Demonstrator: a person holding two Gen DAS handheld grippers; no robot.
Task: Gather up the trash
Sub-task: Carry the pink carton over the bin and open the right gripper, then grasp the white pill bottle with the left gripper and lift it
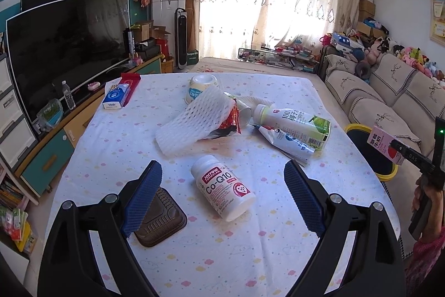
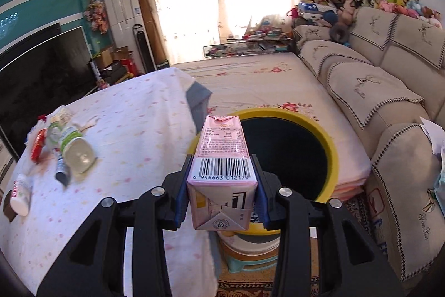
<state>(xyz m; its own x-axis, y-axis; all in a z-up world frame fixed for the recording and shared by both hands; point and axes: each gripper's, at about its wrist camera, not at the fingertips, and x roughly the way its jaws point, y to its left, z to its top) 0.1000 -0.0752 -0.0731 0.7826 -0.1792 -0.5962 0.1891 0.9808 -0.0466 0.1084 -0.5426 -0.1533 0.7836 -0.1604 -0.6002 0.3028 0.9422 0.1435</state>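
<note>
Over the table, left wrist view:
Left gripper point(image 1: 222, 180): jaws spread wide, grasping nothing, above the cloth-covered table point(image 1: 116, 146).
Supplement bottle point(image 1: 224, 187): on its side between the blue pads.
Brown tray point(image 1: 164, 221): under the left finger.
Foam net point(image 1: 192, 120), juice bottle point(image 1: 294, 123): farther back.

Beside the table edge, right wrist view:
Right gripper point(image 2: 221, 189): clenched on the pink milk carton point(image 2: 221, 157).
Yellow-rimmed bin point(image 2: 331, 146): just behind the carton.

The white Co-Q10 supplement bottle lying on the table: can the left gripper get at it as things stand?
Probably yes. The left gripper is open, and the white Co-Q10 supplement bottle lies on its side between the blue finger pads, with nothing over it. The dark brown plastic tray sits beside it, apart.
</note>
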